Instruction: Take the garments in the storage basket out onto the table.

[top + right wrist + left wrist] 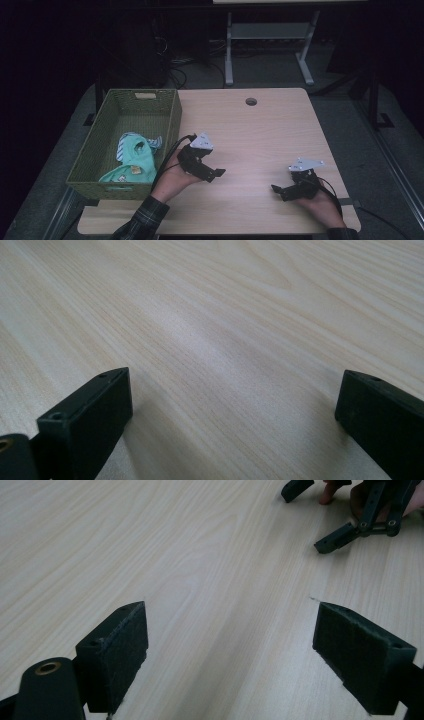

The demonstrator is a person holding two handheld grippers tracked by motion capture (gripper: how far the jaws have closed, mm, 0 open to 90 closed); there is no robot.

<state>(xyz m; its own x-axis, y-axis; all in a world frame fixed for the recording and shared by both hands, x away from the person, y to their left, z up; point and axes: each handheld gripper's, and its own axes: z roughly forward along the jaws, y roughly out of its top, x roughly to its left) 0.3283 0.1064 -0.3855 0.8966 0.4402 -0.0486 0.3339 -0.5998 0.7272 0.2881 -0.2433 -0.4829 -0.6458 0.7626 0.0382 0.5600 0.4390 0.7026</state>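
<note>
A green woven basket (pixel 172 117) stands at the table's left side with a mint-green garment (pixel 135 162) and a striped cloth (pixel 152 141) lying in it. My left gripper (pixel 216 175) rests just right of the basket, low over the wooden table (pixel 260 135), jaws wide apart with nothing between them. My right gripper (pixel 280 191) sits near the front right, pointing left, also open and empty. In the left gripper view my own left gripper (pixel 231 652) spans bare wood and the right gripper (pixel 312 515) shows at top right. The right gripper (pixel 232 420) in its own view stands over bare wood.
A round cable hole (pixel 251 101) sits near the table's far edge. Beyond the table stand a grey metal table frame (pixel 270 37) and cables on a dark floor. The person's hands and a plaid sleeve (pixel 142 220) come in from the front edge.
</note>
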